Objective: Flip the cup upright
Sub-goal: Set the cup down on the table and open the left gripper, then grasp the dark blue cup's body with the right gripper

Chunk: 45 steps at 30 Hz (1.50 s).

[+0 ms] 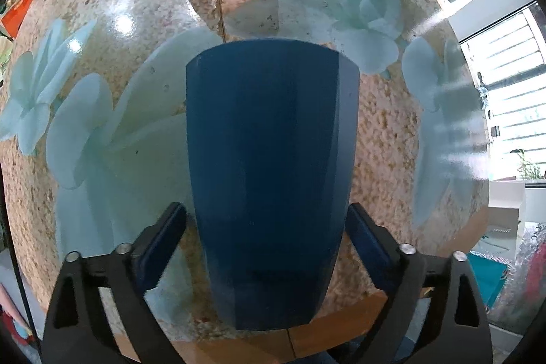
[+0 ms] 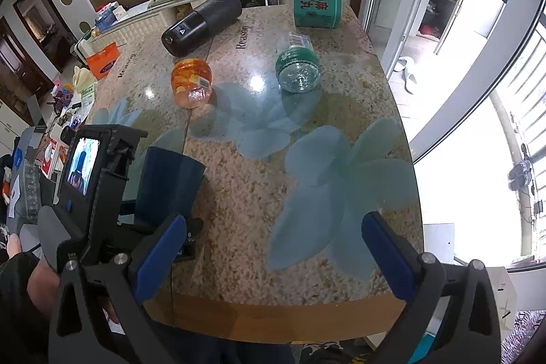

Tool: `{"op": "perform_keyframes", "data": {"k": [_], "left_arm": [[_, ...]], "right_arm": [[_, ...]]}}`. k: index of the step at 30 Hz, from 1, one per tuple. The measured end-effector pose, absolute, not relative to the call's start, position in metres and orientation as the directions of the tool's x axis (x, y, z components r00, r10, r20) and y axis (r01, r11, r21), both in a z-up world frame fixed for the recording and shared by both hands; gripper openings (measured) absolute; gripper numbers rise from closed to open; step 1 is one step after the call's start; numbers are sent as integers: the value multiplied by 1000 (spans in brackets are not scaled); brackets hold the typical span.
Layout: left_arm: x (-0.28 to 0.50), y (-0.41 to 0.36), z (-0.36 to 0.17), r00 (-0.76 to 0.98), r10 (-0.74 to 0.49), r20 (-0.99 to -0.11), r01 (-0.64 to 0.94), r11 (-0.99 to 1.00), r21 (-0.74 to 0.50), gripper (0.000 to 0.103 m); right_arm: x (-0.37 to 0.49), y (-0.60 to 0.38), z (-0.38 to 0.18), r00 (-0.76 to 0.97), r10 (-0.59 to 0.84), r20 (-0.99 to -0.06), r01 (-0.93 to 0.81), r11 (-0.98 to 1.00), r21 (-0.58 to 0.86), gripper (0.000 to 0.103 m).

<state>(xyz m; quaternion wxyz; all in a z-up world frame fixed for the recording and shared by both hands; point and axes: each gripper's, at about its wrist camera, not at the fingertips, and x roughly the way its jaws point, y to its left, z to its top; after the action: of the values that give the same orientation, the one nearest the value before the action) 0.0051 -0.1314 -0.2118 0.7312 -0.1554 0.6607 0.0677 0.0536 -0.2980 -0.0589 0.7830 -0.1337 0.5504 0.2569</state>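
At lower left of the frame, the left gripper (image 2: pixel 163 220) surrounds a dark blue cup (image 2: pixel 169 185) on the speckled table (image 2: pixel 245 193). The right gripper (image 2: pixel 273 248) spreads wide at bottom. An orange bottle (image 2: pixel 190 83), green bottle (image 2: pixel 297 65) and black flask (image 2: pixel 201 23) lie farther up.
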Motion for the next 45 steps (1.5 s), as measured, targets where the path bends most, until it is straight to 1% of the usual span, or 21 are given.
{"op": "perform_keyframes", "data": {"k": [4,6,9,13,18,22,26,29,33,36,45], "left_arm": [[10,-134,-202,139,-118,-983,-279,948,-154,99],[12,-131,-193,147,-111,-983,-273,951,-148,103],[14,-131,-181,161,-111,-981,-261,954,-151,103],[13,-124,-155,164,-78,-983,-254,960,-118,103],[4,-100,-121,194,-63,-979,-252,961,-112,103],[-8,-80,-99,206,-71,-976,-230,966,-119,103],[-21,-64,-94,212,-87,-973,-205,970,-132,103],[-26,-50,-95,211,-81,-974,-172,978,-119,103],[-34,-26,-101,204,-105,-973,-151,979,-137,103],[-39,-9,-107,198,-113,-974,-133,981,-141,103],[-50,6,-129,164,-156,-974,-86,981,-172,103]], "right_arm": [[56,-299,-59,260,259,-930,-547,833,79,103],[56,-299,-59,261,263,-929,-544,835,84,103],[57,-299,-56,260,267,-928,-534,841,92,103],[57,-301,-49,244,285,-927,-503,854,130,103],[56,-291,-36,230,325,-917,-482,857,183,103],[55,-272,-35,204,335,-920,-476,855,206,103],[54,-251,-40,170,345,-923,-459,856,236,103],[53,-234,-49,118,342,-932,-420,868,265,103],[51,-211,-53,113,317,-942,-403,881,248,103],[52,-198,-61,74,320,-945,-378,886,270,103],[66,-168,-107,-8,167,-986,-363,918,158,103]]}}
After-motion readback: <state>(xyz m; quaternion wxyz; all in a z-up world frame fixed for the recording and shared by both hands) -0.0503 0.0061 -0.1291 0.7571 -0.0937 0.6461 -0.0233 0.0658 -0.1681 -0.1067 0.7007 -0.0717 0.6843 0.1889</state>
